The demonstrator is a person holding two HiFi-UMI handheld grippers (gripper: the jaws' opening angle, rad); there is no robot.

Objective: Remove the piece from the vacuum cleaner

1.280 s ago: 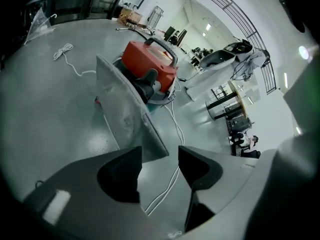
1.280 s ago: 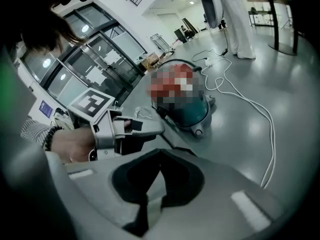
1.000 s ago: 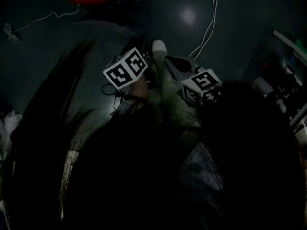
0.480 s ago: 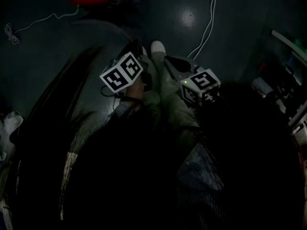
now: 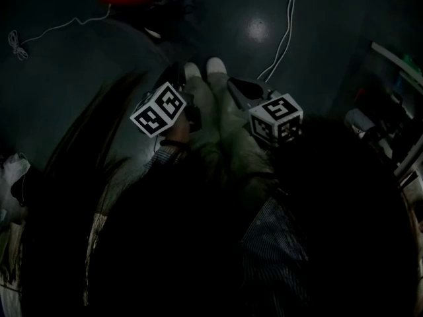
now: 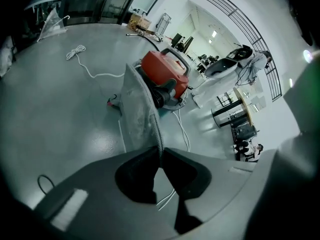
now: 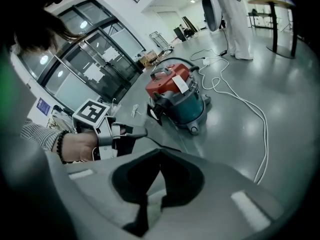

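Jaws of left gripper [image 6: 160, 151] closing, edge of grey cloth bag [image 6: 137, 111] pinched between them; spread wide a moment ago. Right gripper [image 7: 160, 151] pressed shut on same bag. Bag stretched near from far red vacuum cleaner [image 6: 165, 76]; pull-off judged ready.

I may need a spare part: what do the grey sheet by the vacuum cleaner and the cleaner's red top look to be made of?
Grey sheet: probably a felt-like fabric, matte; it hangs limp and folds along a soft crease.
Red top: likely moulded plastic, fairly glossy, with light catching its rounded edges.
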